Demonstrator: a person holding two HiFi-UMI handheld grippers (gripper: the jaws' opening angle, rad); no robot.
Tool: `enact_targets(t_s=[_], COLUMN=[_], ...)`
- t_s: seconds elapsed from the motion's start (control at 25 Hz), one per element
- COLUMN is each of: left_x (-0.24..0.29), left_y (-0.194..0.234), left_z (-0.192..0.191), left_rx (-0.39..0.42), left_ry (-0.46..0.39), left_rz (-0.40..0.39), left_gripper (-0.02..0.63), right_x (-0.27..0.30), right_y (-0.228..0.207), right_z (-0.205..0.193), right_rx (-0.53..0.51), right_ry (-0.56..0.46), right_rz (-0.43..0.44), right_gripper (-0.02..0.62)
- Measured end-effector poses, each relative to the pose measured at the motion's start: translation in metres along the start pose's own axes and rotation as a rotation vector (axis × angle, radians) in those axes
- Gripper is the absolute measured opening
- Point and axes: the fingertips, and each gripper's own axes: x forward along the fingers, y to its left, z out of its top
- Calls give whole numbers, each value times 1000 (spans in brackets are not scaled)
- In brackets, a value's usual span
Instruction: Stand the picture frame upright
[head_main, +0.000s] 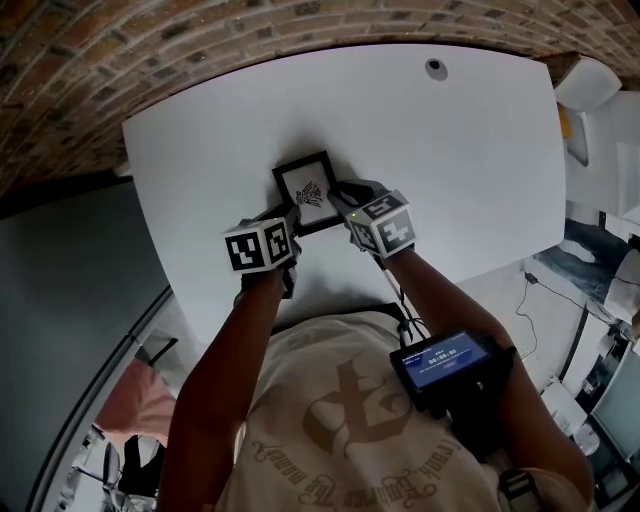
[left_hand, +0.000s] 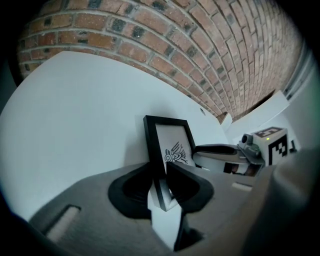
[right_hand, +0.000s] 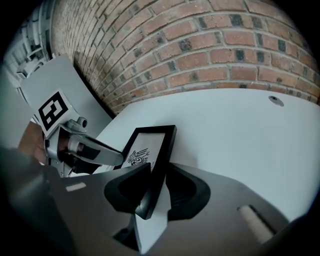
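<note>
A black rectangular picture frame (head_main: 308, 190) holding a white print with a dark line drawing sits a little left of the middle of the white tabletop (head_main: 470, 160), closer to the near edge than to the far one. The left gripper (left_hand: 162, 186) has its jaws pinched on the frame's near left corner, with the black moulding wedged between the two dark pads. The right gripper (right_hand: 150, 192) is clamped the same way on the near right corner, so both grippers meet the frame along its near edge and stand just beside each other. In both gripper views the frame tilts up and away from the jaws. I cannot tell whether its far edge rests on the tabletop.

The tabletop's far edge curves along a red brick wall (head_main: 150, 50), well apart from the frame, with bare white surface between them. A small round dark cable hole (head_main: 435, 68) lies close to the far right corner. To the right of the frame the surface runs open to the right edge. On the left, a narrower bare strip reaches the left edge.
</note>
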Motion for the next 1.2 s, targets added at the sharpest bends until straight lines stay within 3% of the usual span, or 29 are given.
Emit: enact_targets(t_s=[0.44,0.76,1.2], left_x=[-15,-16,-16], left_y=[-2,2,2], left_z=[32,70,133], left_rx=[83,104,185], left_ry=[-104,-158,-230], left_rz=[18,26,42], left_gripper=[87,86,81], right_x=[-10,-5,0], right_y=[2,-5,-22], right_z=[37,69,124], right_rx=[-90,-106,-156], right_ry=[-182,-251,-323], right_rz=[-3,33,20], right_gripper=[100,101,100])
